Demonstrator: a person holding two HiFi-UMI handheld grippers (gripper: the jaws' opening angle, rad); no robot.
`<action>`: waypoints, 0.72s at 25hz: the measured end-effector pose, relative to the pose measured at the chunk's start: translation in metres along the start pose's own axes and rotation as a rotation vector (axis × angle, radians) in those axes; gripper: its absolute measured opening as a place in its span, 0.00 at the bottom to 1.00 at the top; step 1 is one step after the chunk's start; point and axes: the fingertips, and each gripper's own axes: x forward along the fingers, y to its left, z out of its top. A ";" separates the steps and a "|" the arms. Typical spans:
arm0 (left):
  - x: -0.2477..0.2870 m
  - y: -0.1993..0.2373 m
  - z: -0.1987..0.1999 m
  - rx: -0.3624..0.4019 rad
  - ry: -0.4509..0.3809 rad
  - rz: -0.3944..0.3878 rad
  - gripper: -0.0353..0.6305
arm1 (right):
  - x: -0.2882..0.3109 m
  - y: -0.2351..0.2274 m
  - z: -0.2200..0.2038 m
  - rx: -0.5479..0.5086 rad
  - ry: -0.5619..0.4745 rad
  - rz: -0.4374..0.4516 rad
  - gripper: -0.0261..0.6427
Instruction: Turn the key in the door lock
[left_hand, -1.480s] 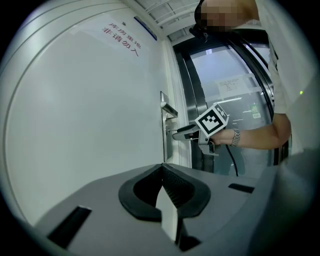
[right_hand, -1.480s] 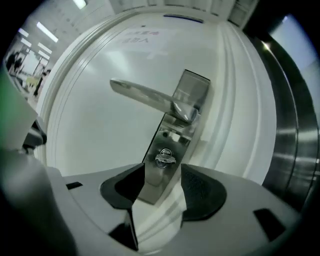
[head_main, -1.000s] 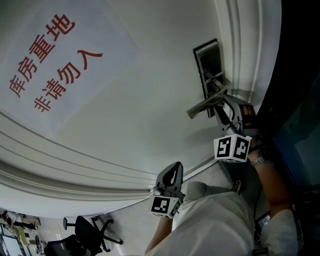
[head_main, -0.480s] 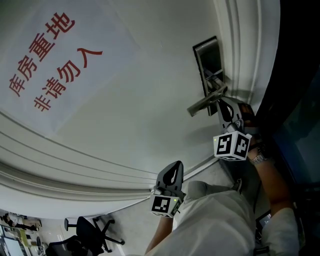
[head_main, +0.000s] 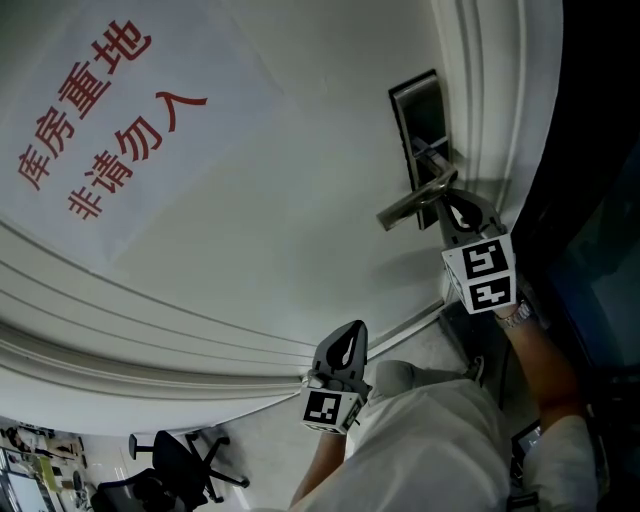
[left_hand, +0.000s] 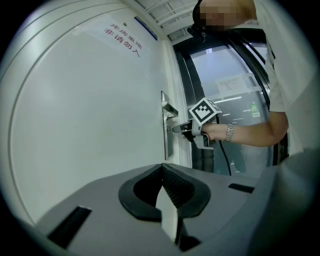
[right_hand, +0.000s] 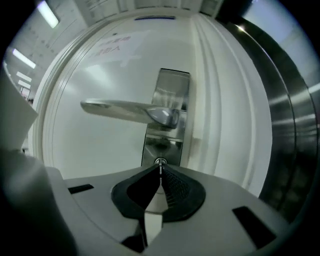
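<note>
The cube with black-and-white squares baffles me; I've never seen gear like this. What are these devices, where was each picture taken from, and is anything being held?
A person holds a hand-worked two-jaw gripper in each hand. The marked cube is simply part of a gripper. The head view comes from a camera on the person's head and shows a white door with a sign in red characters. The other two views come from cameras riding on each gripper, looking along its jaws. The right gripper is at the metal lock plate, below the lever handle. Its jaws have just closed on a thin metal sliver sticking out of the keyhole, apparently the key. The left gripper is away from the lock, jaws together, holding nothing.
</note>
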 end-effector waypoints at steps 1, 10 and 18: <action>0.000 0.000 -0.001 -0.001 0.003 0.000 0.06 | 0.000 -0.002 -0.001 0.090 -0.001 0.021 0.06; -0.003 0.001 -0.002 0.006 0.009 0.007 0.06 | 0.000 -0.009 -0.007 0.851 -0.009 0.168 0.06; -0.005 -0.002 -0.002 0.003 0.008 0.011 0.06 | 0.001 -0.011 -0.009 1.209 -0.012 0.233 0.07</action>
